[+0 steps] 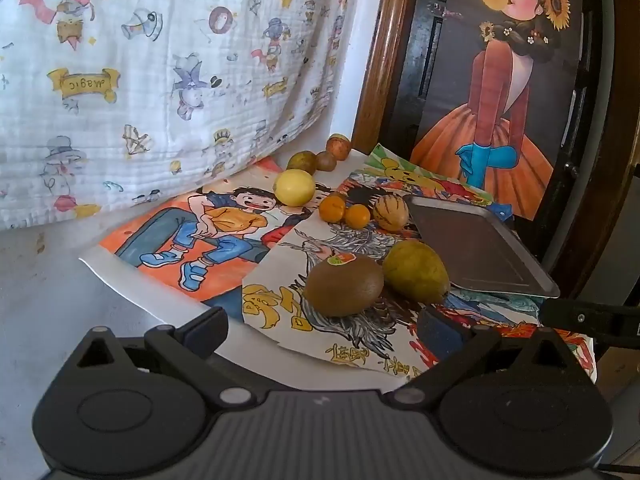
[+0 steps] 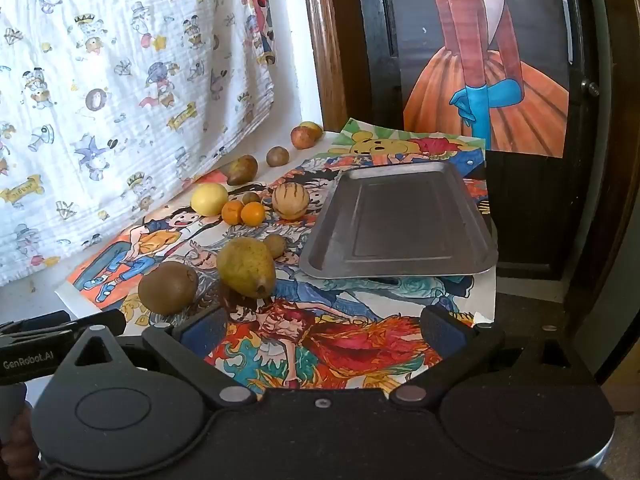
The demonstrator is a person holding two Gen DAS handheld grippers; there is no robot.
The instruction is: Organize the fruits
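Cartoon-papered table (image 2: pixel 360 332): fruit beside bare tray (image 2: pixel 400 224); both tongs agape.

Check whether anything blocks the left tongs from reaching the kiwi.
Nothing visible does. The left tongs stand open with the kiwi straight ahead between their fingers; the pear only sits beside it on the right.
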